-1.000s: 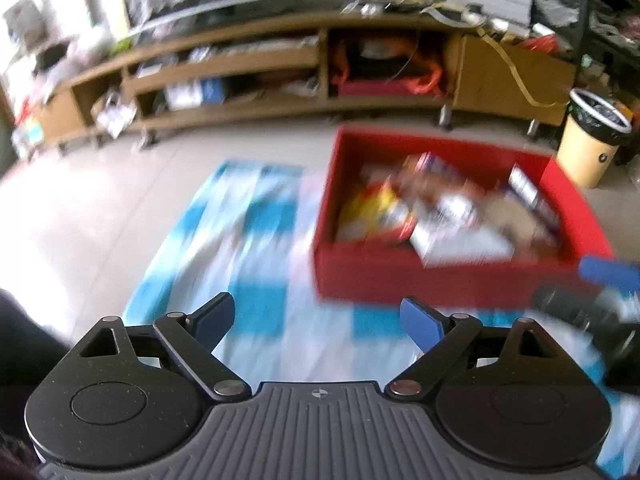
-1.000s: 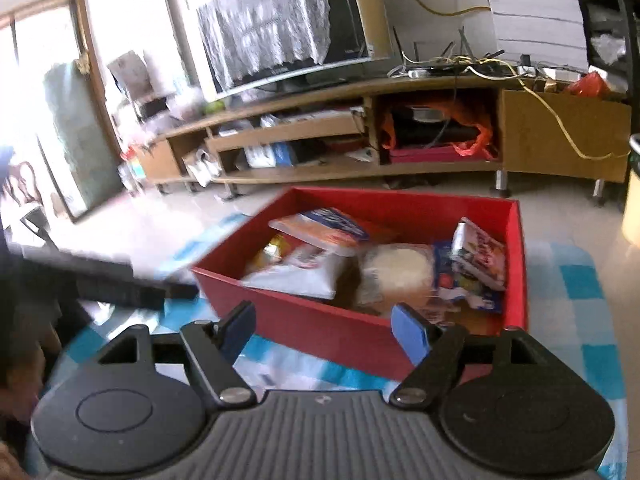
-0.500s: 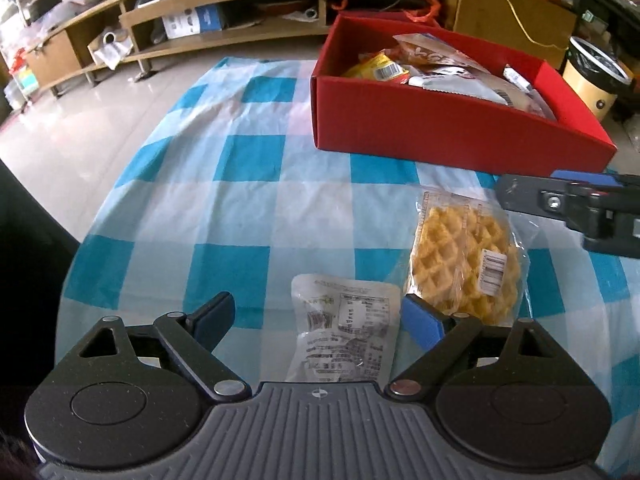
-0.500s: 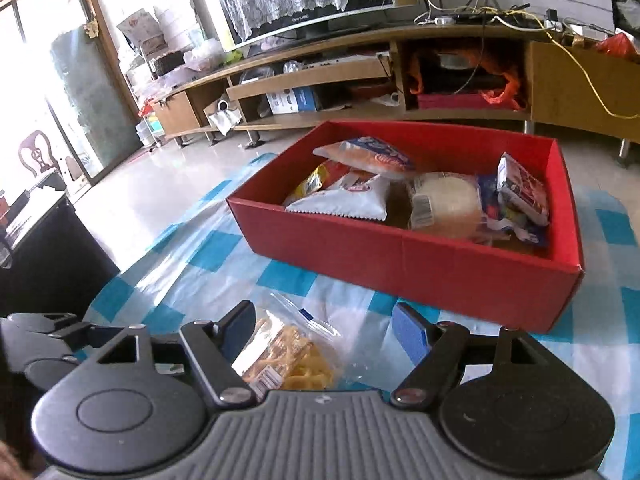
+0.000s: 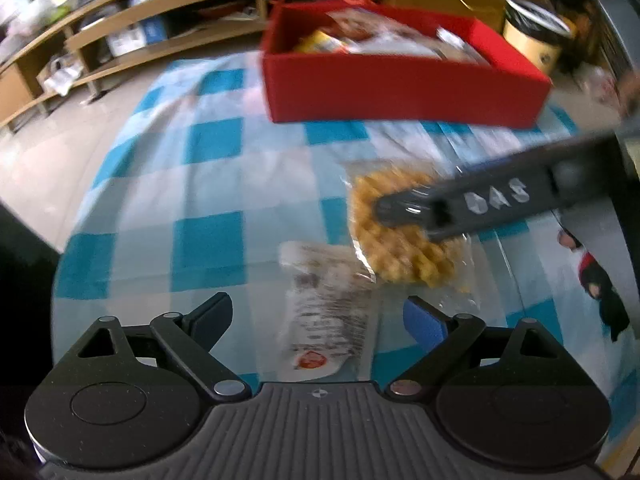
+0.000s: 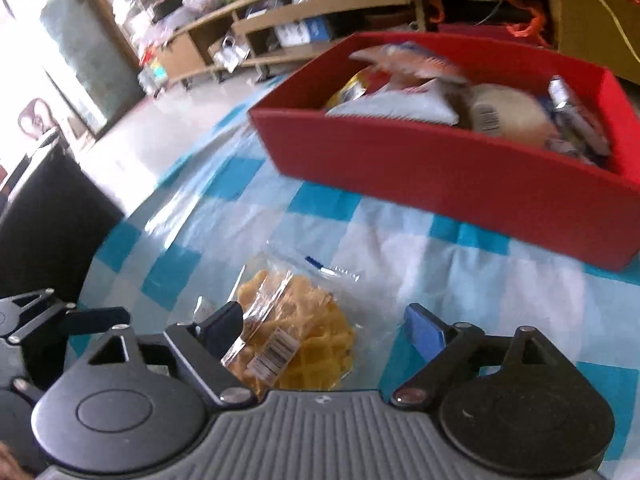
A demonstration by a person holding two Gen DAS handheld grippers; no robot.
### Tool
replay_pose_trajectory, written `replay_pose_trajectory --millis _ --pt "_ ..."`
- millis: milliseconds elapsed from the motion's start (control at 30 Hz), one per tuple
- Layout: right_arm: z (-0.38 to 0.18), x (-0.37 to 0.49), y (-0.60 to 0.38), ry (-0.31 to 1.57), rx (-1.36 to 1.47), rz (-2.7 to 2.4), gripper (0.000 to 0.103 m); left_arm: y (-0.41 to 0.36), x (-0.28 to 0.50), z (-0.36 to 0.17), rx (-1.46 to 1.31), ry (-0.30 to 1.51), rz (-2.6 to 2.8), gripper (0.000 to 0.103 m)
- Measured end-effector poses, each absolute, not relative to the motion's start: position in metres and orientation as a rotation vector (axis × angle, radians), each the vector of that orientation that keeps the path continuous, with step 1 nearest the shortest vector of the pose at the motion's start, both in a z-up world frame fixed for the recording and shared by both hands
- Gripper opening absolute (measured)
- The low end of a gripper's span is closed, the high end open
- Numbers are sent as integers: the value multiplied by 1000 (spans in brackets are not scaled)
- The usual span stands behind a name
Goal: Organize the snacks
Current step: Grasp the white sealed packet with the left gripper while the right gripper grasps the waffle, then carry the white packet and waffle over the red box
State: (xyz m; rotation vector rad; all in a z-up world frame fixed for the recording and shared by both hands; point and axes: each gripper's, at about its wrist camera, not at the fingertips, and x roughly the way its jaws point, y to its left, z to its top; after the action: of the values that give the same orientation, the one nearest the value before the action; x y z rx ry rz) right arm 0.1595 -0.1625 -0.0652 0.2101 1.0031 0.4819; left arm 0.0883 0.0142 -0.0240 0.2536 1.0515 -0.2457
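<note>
A clear bag of yellow waffles (image 5: 404,240) (image 6: 300,336) lies on the blue-and-white checked cloth. A white snack packet (image 5: 324,312) lies beside it, on its left. My left gripper (image 5: 320,316) is open, low over the cloth, with the white packet between its fingers. My right gripper (image 6: 324,328) is open, its fingers on either side of the waffle bag; it crosses the waffle bag in the left wrist view (image 5: 400,210). A red box (image 5: 400,80) (image 6: 440,168) holding several snack packs stands further back on the cloth.
A black object (image 6: 52,208) stands at the cloth's left edge. A low wooden TV shelf (image 5: 140,28) runs along the far wall. A beige bin with a black liner (image 5: 536,36) stands right of the box.
Both grippers have dropped lower and nearer to the snacks. The right gripper has moved over the waffle bag; the left has closed in on the white packet.
</note>
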Motion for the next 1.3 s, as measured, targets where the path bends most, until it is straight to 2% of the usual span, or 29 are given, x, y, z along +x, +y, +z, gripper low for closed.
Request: replay_pose_trajectory --millis 100,133,200,267,300,333,400,500,633,900,1300 --pt "-66 164 -148 1037 179 467 101 10 95 -38 299 1084 -232 94" --pt "-66 164 -142 1043 148 462 101 14 96 -40 274 1094 -236 93" --pt "-67 164 -132 1032 75 462 101 20 99 -40 218 1111 -246 88" --pt "-66 166 -129 1037 53 476 101 20 95 -38 233 1109 -245 75" --pt "-66 166 -129 1039 44 488 98 19 92 -36 241 1105 -245 72" --pt "-66 166 -131 1038 30 508 90 19 90 -34 238 1106 -254 65" --pt "-60 164 -142 1049 46 551 73 21 88 -33 216 1110 -255 64" --pt "-55 159 -156 1044 -15 523 70 22 88 -32 208 1109 -246 63" --pt "-48 151 -180 1033 46 504 58 26 90 -22 160 1080 -239 62" --pt "-36 141 -206 975 126 483 48 35 96 -2 78 1027 -218 61" --pt "12 140 -239 831 221 449 46 34 112 34 -15 913 -242 61"
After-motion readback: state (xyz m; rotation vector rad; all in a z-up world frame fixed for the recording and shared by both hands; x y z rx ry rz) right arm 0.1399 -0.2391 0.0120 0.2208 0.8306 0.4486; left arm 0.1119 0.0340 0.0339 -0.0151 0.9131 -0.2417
